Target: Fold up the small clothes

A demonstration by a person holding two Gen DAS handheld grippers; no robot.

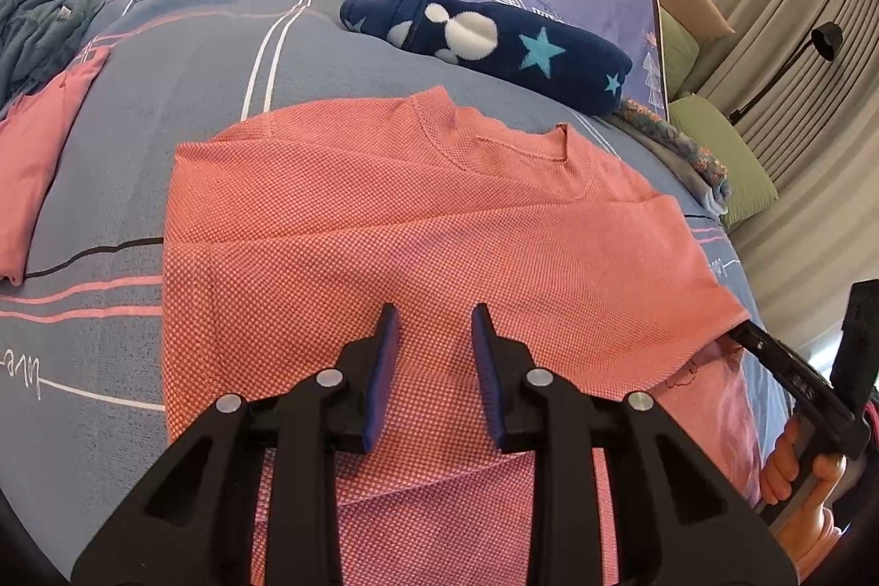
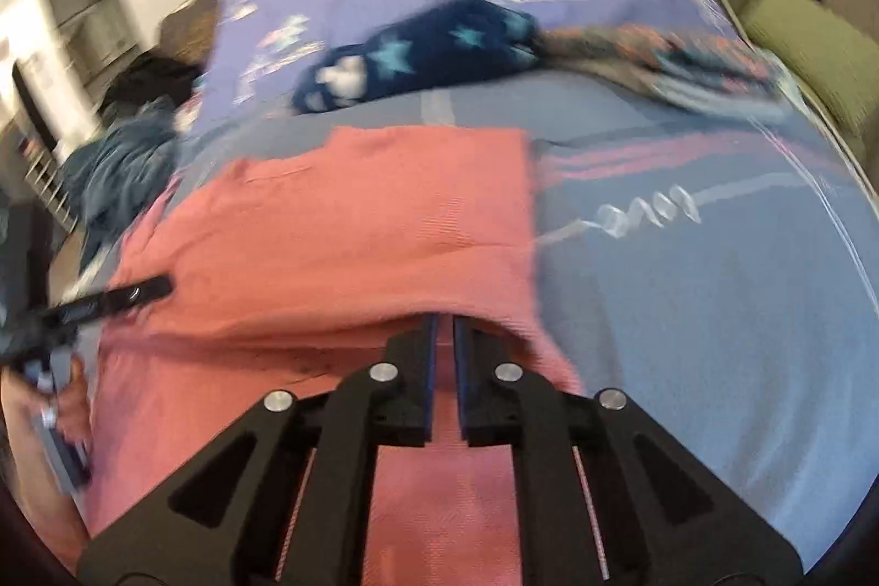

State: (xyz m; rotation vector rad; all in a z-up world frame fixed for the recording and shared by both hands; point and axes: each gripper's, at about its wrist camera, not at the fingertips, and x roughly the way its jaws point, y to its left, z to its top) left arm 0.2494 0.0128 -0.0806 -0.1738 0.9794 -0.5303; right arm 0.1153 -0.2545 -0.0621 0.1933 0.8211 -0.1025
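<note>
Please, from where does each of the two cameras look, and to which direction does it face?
Left wrist: sits behind the left tongs, looking down over the pink shirt toward the star-print navy fleece; the right tongs and hand show at the right edge.
Right wrist: sits behind the right tongs, facing the same way, blurred; the left tongs show at the left edge.
Shared: shirt, fleece, blue-grey bedspread, green cushions.

Soft, even daylight is filling both views, leaving only faint shadows on the bed [image 1: 181,53]. The left wrist view is showing sharp detail, though fisheye bending is curving its edges into a dark rim. The right wrist view is smearing with motion blur, and glare is washing out its upper left corner.
</note>
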